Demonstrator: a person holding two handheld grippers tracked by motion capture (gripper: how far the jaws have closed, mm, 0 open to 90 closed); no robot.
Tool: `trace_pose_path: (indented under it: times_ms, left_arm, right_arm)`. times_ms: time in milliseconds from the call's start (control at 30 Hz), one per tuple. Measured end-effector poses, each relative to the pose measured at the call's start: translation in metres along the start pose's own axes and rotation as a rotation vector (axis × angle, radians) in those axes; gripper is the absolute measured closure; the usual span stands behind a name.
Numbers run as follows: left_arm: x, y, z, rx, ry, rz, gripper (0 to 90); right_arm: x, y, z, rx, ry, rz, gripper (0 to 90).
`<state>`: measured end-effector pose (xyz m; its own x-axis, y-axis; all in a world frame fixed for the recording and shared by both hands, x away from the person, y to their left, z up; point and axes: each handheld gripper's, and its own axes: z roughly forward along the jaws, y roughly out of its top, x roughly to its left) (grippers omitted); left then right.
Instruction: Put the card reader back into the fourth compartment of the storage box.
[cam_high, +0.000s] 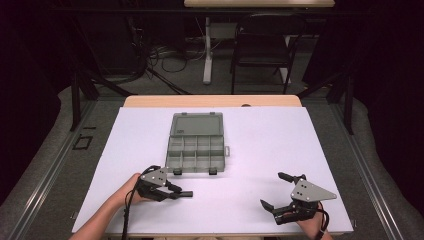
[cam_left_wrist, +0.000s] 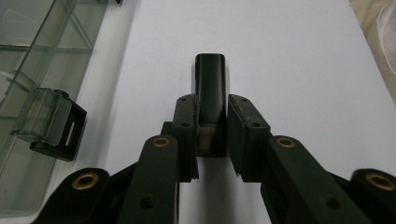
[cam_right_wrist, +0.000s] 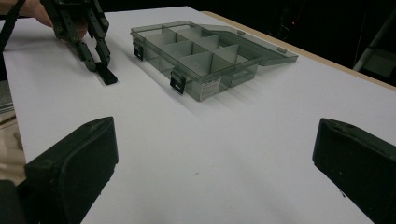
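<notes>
My left gripper (cam_high: 179, 192) lies low on the white table sheet (cam_high: 250, 150), just in front of the box's near left corner, and is shut on a small black block (cam_high: 187, 193). In the left gripper view the block (cam_left_wrist: 210, 74) sticks out ahead between the two pads (cam_left_wrist: 186, 126). The right gripper view shows that gripper (cam_right_wrist: 99, 60) far off with the block (cam_right_wrist: 107, 75) touching the sheet. A clear grey compartment box (cam_high: 195, 145) stands open at the table's middle, its lid laid back and its compartments looking empty. My right gripper (cam_high: 271, 189) rests near the front right, open, with nothing between its jaws.
The box's two black front latches (cam_high: 177, 171) hang open toward me; one latch (cam_left_wrist: 51, 126) sits just left of my left jaws. Bare white sheet lies between the grippers. A chair (cam_high: 262, 45) and cables stand beyond the table's far edge.
</notes>
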<state>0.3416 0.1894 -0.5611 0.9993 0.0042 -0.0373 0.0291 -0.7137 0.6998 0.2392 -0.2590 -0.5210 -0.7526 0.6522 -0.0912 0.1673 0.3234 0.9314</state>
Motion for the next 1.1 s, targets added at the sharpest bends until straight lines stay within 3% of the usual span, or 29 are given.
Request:
trace_pose_path:
  times_ms: [200,667,1100]
  left_arm:
    - [-0.002,0.001,-0.001,-0.001,-0.002,0.008,74.2]
    - [-0.007,0.007,-0.01,-0.068,0.011,0.012,74.3]
    - [-0.011,0.012,-0.014,-0.116,0.025,-0.02,74.3]
  right_arm:
    - [0.0,0.0,0.0,0.001,-0.002,-0.001,0.0]
    - [0.0,0.0,-0.001,0.001,-0.006,-0.002,0.0]
    - [0.0,0.0,-0.001,-0.001,-0.01,-0.003,0.0]
